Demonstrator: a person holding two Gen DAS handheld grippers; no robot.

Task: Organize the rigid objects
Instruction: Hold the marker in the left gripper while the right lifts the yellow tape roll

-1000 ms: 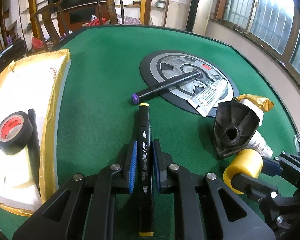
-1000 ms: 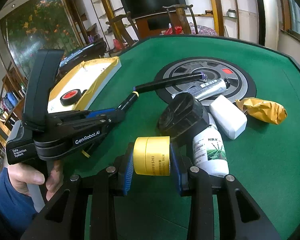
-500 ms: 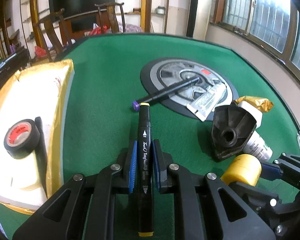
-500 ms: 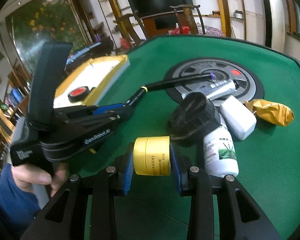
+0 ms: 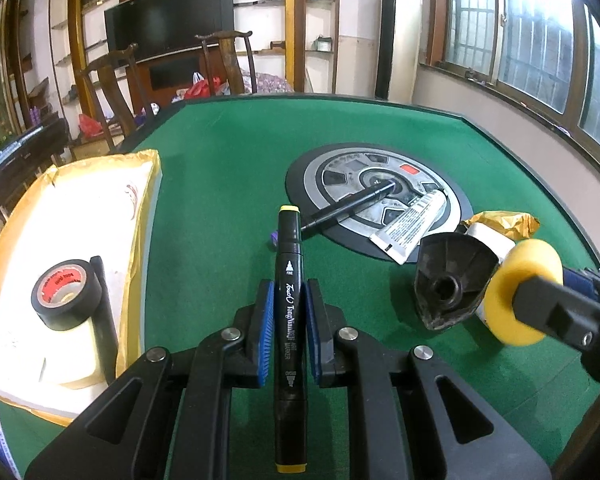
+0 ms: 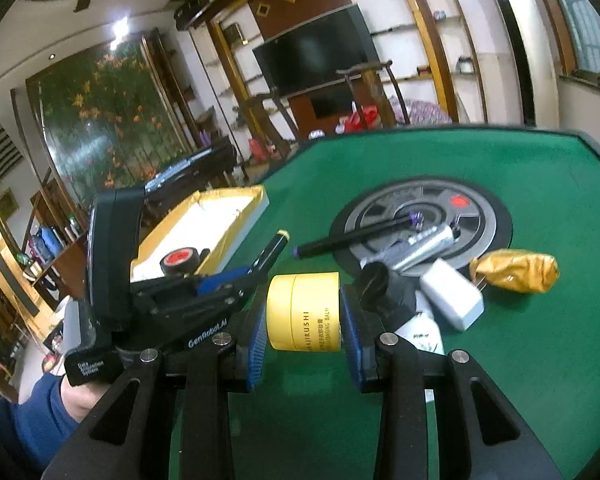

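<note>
My left gripper is shut on a black marker with yellow ends, held lengthwise above the green table. My right gripper is shut on a yellow round jar, lifted above the felt; the same yellow jar shows at the right of the left wrist view. To the left lies a white tray with a yellow rim holding a black tape roll. A second thin black pen lies across the round grey disc.
Right of centre sit a black cone-shaped part, a silver tube, a white box, a white bottle and a crumpled gold wrapper. A hand in a blue sleeve holds the left gripper. Chairs stand beyond the table's far edge.
The right gripper has risen with the yellow jar and tilted up, showing more of the room. The left gripper has also tilted up a little, still gripping the marker.
</note>
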